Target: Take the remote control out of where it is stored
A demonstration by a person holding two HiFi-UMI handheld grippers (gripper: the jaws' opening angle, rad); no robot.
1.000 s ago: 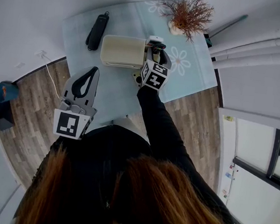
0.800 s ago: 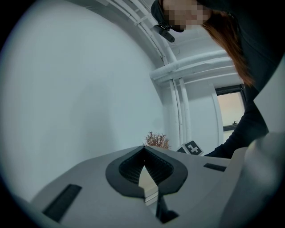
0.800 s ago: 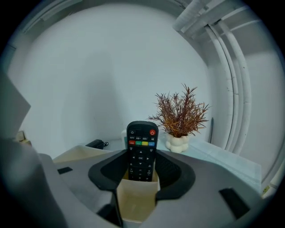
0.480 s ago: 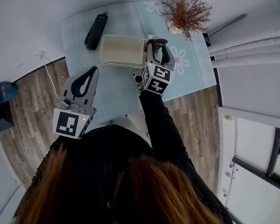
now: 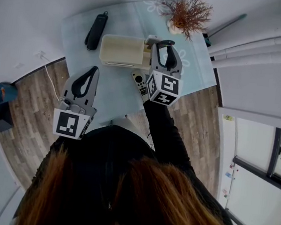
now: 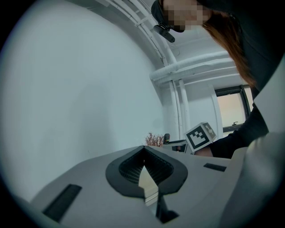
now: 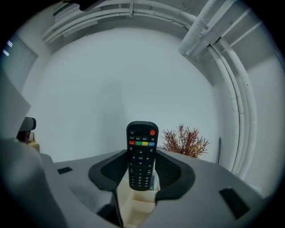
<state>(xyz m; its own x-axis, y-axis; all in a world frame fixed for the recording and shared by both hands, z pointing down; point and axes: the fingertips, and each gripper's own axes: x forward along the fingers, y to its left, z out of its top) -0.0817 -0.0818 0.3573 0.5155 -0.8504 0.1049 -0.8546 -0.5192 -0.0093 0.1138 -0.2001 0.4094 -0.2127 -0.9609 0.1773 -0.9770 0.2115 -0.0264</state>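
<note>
A black remote control [image 7: 141,156] with coloured buttons stands upright between the jaws of my right gripper [image 7: 141,174], which is shut on its lower part. It hangs above the cream storage box [image 7: 136,207], just clear of its open compartment. In the head view my right gripper [image 5: 160,42] hovers over the right end of the cream box [image 5: 120,50] and hides most of the remote. My left gripper [image 5: 93,70] is held near the table's front edge with its tips together and nothing in them; the left gripper view shows the same for my left gripper [image 6: 143,150].
A pale blue cloth [image 5: 112,98] covers the table. A long black handset [image 5: 96,30] lies at the back left. A small grey remote [image 5: 140,83] lies in front of the box. A dried reddish plant [image 5: 189,11] stands at the back right. Wood floor surrounds the table.
My right gripper has risen with the black remote, lifting it up from the box's right end and uncovering the small grey remote on the cloth. The left gripper has stayed put.
</note>
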